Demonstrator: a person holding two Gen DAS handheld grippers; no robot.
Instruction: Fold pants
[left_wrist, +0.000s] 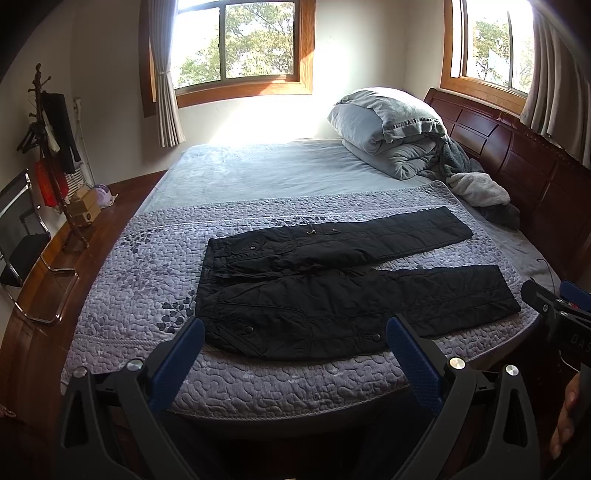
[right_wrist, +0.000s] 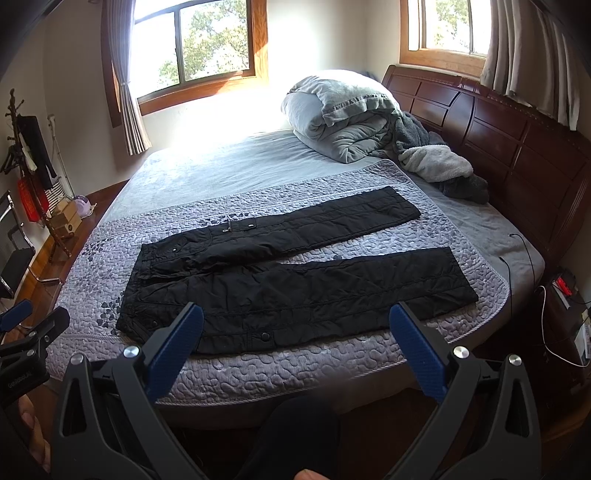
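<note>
Black quilted pants lie flat on the purple quilted bedspread, waistband to the left, both legs spread apart and pointing right. My left gripper is open above the near edge of the bed, in front of the near leg's hip, holding nothing. My right gripper is open too, hovering before the near leg, empty. The right gripper shows at the right edge of the left wrist view; the left gripper shows at the left edge of the right wrist view.
Folded grey bedding and a heap of fleece clothes sit at the head of the bed by the dark wooden headboard. A coat rack, boxes and a folding chair stand left. Cables and a nightstand are right.
</note>
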